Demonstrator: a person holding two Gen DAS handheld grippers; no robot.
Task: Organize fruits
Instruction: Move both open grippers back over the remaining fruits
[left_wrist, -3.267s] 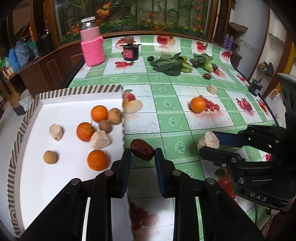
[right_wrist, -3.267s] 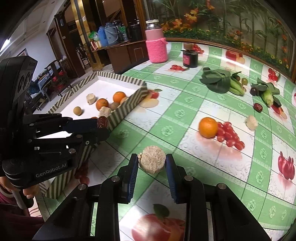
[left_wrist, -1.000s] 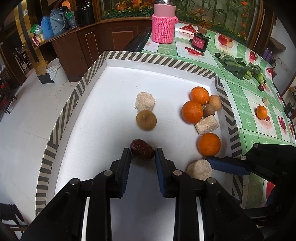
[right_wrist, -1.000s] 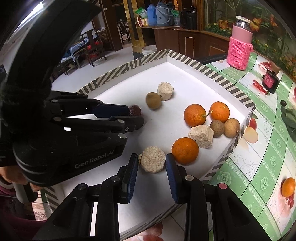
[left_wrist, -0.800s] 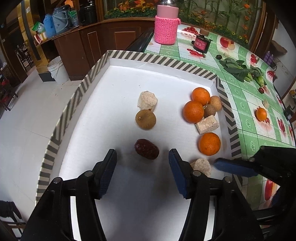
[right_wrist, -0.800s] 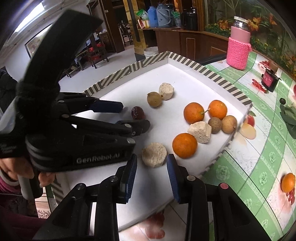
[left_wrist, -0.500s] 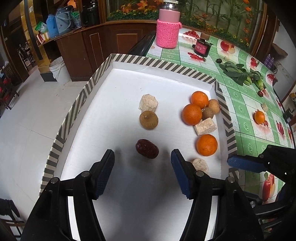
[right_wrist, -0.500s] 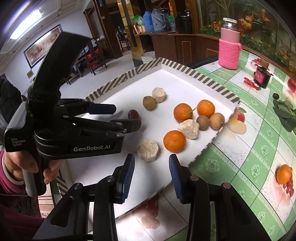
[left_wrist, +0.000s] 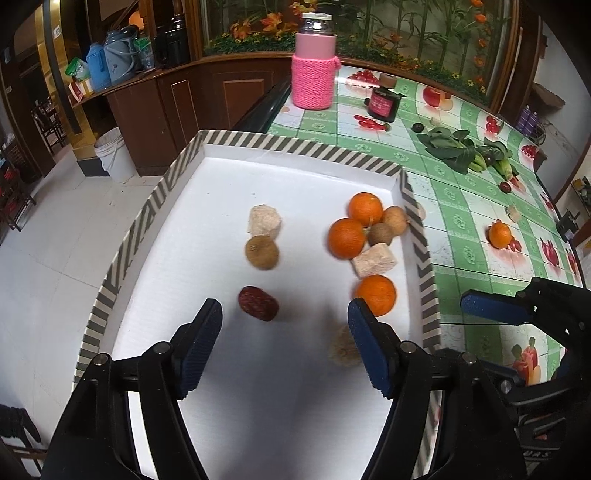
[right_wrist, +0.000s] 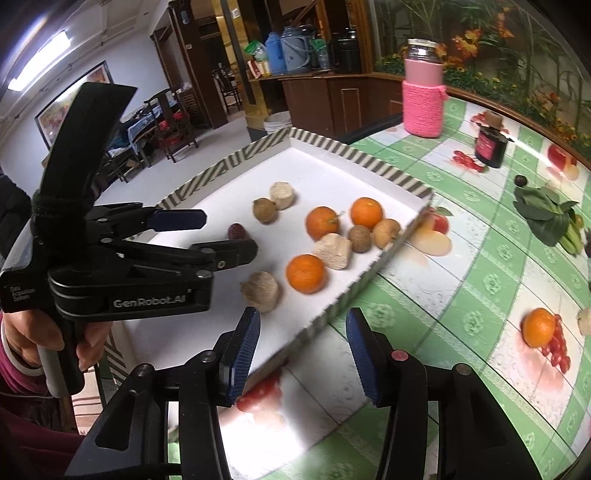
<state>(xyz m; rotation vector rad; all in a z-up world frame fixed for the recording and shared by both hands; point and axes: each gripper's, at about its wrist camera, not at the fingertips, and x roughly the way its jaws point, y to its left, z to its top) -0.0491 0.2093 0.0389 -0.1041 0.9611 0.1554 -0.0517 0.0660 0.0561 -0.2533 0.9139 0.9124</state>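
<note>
The room is big, with a shiny white tile floor (left_wrist: 40, 236) and dark brown wood cupboards (left_wrist: 192, 96). The bench (left_wrist: 458, 206) wears a smooth green and white checked cloth with fruit pictures on it. A wide, flat white tray (left_wrist: 207, 206) with a grey striped rim sits at the bench's edge.

In the tray are three round oranges (left_wrist: 346, 237), two small brown fruits, rough pale chunks (left_wrist: 263, 221), a brown ball fruit (left_wrist: 261, 252) and a wrinkly dark red date (left_wrist: 258, 303). One more orange (left_wrist: 499, 235) sits alone out on the cloth, near floppy green leaves (left_wrist: 448, 147).

The left gripper (left_wrist: 284, 332) has just been opening and is wide, with the date lying free just in front. The right gripper (right_wrist: 302, 352) has just been opening too. It holds nothing and hangs over the tray's rim. A rough round chunk (right_wrist: 260, 291) lies loose in the tray, just past it.

A jar in a fuzzy pink knit sleeve (left_wrist: 313, 79) stands far back.
</note>
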